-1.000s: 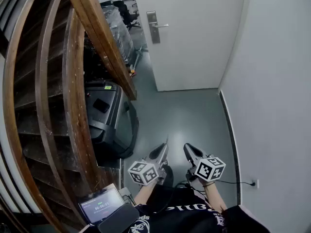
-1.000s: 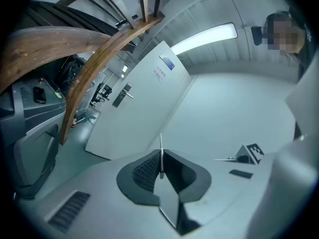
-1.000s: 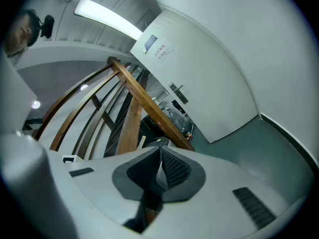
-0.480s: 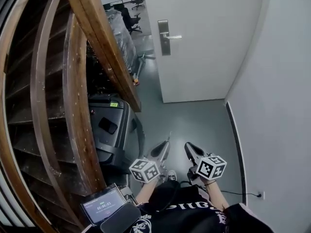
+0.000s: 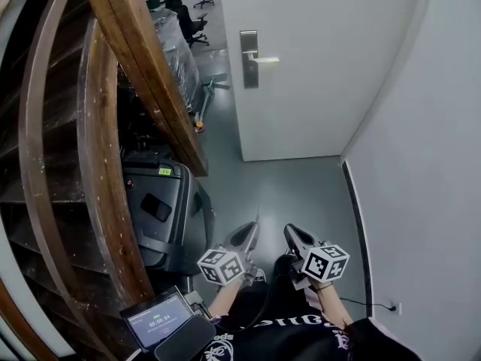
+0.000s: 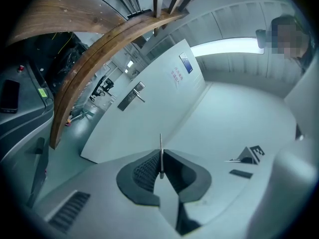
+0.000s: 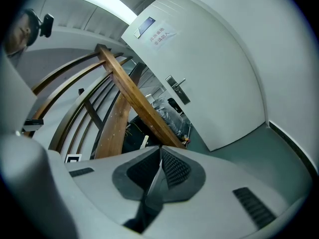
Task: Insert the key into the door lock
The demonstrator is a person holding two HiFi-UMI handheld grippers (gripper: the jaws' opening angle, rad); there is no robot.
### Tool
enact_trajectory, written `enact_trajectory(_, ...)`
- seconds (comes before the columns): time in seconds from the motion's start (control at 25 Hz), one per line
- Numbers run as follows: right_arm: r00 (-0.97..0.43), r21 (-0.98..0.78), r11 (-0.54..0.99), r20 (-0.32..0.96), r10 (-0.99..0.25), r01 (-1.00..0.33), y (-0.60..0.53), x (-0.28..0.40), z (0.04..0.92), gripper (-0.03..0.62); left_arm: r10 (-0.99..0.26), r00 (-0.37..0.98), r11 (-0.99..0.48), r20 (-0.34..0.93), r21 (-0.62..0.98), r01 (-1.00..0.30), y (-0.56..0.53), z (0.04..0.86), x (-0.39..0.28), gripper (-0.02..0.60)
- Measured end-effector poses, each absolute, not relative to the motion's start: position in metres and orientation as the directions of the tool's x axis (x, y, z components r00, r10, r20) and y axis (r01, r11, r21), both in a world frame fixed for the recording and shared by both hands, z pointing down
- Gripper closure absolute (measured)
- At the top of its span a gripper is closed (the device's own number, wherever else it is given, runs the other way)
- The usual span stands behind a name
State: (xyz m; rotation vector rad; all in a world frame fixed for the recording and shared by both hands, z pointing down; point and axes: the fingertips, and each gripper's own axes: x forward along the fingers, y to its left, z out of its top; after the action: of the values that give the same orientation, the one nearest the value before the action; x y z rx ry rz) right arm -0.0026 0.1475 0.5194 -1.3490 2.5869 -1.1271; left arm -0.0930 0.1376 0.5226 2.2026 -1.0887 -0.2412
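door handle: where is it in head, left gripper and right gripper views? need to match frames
Head view: door handle upper centre, right of the wooden beam.
Left gripper view: door handle left of centre, right of the wooden beam.
Right gripper view: door handle just right of centre, right of the wooden beam.
Shared landmark: the wooden beam, left of the door handle in all three.

Head camera looks down; all views share door [image 5: 323,66]

Left claw [image 5: 252,230] gripping key [image 6: 160,144], right claw [image 5: 288,231] closed
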Motion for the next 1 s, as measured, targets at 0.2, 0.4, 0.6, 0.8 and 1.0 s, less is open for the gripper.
enact_trajectory(0.2,-0.645,-0.617,0.372,0.301,-0.703,-0.693,0.096,0.006,0.531,0.568,-0.766,0.630,-0.422,0.127,0.640,-0.642,0.088,0.527,-0.083,0.557)
enact_trajectory(0.4,-0.682,-0.614,0.417,0.287,-0.673,-0.670,0.021,0.020,0.528,0.568,-0.789,0.600,-0.393,0.131,0.642,-0.658,0.017,0.527,-0.069,0.557)
enact_trajectory(0.6,-0.712,-0.590,0.471,0.277,-0.645,-0.656,-0.061,0.045,0.517,0.568,-0.827,0.553,-0.360,0.096,0.666,-0.654,-0.064,0.520,-0.051,0.557)
enact_trajectory(0.8,-0.748,-0.578,0.520,0.270,-0.606,-0.629,-0.127,0.064,0.511,0.568,-0.863,0.502,-0.326,0.054,0.700,-0.635,-0.126,0.512,-0.035,0.557)
enact_trajectory(1.0,-0.774,-0.599,0.529,0.275,-0.570,-0.602,-0.168,0.068,0.519,0.568,-0.877,0.479,-0.288,0.040,0.753,-0.591,-0.168,0.516,-0.033,0.557)
